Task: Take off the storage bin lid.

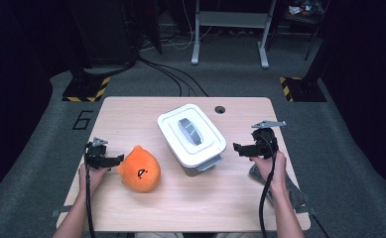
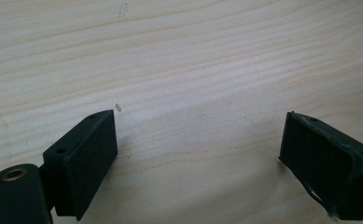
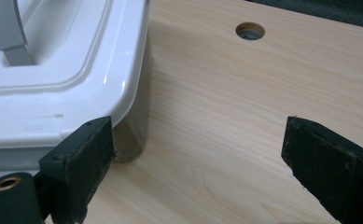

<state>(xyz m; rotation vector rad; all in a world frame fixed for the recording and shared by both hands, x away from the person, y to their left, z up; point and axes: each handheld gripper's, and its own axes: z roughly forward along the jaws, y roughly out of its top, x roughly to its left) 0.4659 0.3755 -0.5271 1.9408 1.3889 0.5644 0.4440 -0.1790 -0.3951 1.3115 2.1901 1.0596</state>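
A white lidded box [image 1: 191, 134] with a grey handle [image 1: 189, 131] set into its lid is seen near the middle of the pale wooden worktop [image 1: 220, 193], turned at an angle to its edges; a grey latch sticks out at its near end. The right gripper [image 1: 240, 148] is held just beside the box, its fingers [image 3: 83, 154] spread wide with nothing between them. An orange plush toy [image 1: 139, 169] lies left of the box, and the left gripper [image 1: 118, 161], fingers likewise spread and empty, is placed right against it.
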